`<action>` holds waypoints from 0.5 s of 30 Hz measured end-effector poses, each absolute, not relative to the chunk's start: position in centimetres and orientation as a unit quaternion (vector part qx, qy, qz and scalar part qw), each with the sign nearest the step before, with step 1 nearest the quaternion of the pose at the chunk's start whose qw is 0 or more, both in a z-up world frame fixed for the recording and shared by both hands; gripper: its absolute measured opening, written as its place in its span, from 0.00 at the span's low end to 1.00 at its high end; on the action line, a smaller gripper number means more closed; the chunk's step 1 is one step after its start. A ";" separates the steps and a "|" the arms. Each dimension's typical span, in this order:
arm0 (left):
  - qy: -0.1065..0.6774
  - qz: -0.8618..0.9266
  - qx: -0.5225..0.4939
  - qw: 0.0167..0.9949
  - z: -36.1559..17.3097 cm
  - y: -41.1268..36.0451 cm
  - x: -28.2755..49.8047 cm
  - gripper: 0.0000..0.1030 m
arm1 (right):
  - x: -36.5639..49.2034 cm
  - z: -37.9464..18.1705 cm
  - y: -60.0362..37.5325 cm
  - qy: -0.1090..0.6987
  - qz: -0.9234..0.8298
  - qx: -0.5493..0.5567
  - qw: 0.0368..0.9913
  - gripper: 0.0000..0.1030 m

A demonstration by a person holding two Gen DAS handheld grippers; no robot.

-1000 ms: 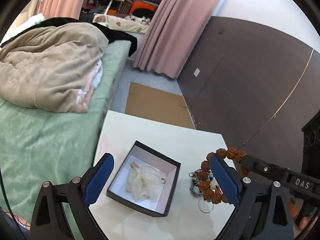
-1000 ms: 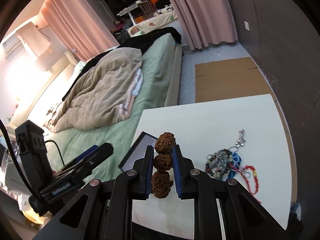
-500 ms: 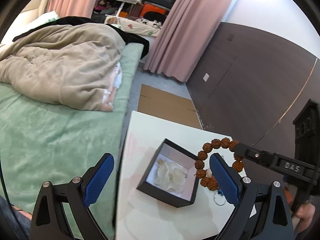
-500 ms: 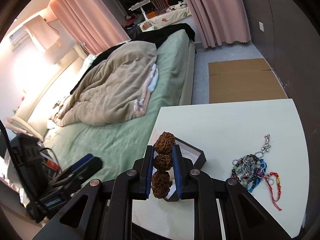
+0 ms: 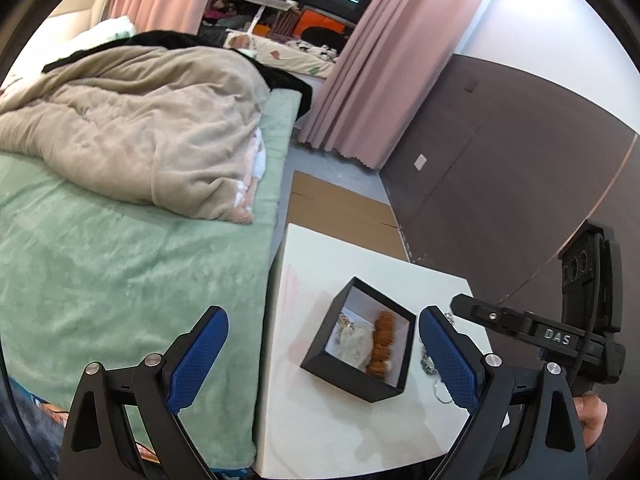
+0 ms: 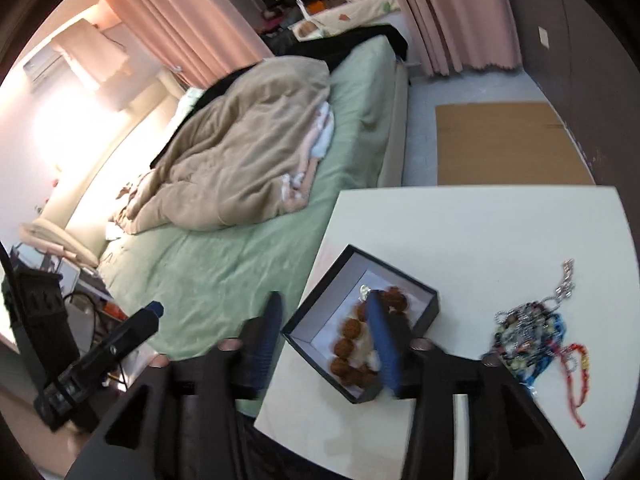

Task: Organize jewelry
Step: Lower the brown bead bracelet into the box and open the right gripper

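A black open box (image 6: 425,294) with a white lining stands near the left edge of the white table (image 6: 480,232). Inside it lies a brown bead bracelet (image 6: 347,346) next to a white pouch (image 5: 354,342). My right gripper (image 6: 325,302) hovers just above the box, blurred, its jaws opening with nothing between them. The bracelet (image 5: 382,340) rests free in the box (image 5: 360,376). My left gripper (image 5: 323,316) is open and empty, held back over the table's near left edge. A tangled pile of bead strings, chains and cords (image 6: 532,330) lies on the table to the right.
A bed with a green sheet (image 6: 224,256) and a beige blanket (image 6: 248,160) runs along the table's left side. Flat cardboard (image 6: 504,144) lies on the floor beyond the table. A dark wall (image 5: 500,168) stands at the right.
The right gripper's jaws have spread and let go of the brown bead bracelet, which now lies in the box. The left gripper has drawn back to the left.
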State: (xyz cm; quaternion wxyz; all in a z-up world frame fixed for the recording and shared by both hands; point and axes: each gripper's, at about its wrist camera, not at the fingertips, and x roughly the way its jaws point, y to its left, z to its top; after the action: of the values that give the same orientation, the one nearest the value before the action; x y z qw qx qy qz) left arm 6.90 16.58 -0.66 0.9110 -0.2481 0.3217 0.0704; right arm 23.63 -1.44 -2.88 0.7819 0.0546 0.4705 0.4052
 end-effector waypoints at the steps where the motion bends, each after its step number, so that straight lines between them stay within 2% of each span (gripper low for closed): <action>1: 0.322 0.069 -0.244 0.912 -0.4 16.4 6.8 0.94 | 23.5 -2.5 -2.3 0.464 0.408 0.055 0.785 0.60; 6: 0.323 0.061 -0.221 0.918 1.3 14.7 6.8 0.94 | 23.2 -1.7 -5.2 0.456 0.409 0.062 0.788 0.68; 10: 0.324 0.050 -0.196 0.924 2.9 12.5 6.8 0.94 | 23.5 -0.7 -7.8 0.445 0.395 0.079 0.800 0.71; 14: 0.327 0.038 -0.173 0.928 4.4 10.1 7.0 0.94 | 23.5 0.2 -10.7 0.435 0.382 0.109 0.808 0.87; 15: 0.332 0.034 -0.168 0.928 4.6 9.4 7.3 0.94 | 23.4 0.4 -11.4 0.430 0.379 0.113 0.812 0.88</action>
State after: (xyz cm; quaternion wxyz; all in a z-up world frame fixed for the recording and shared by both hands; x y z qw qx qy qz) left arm 7.29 9.45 4.58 0.9277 -0.1678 0.3318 0.0337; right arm 23.42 -11.38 0.37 0.8116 0.1133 0.4300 0.3788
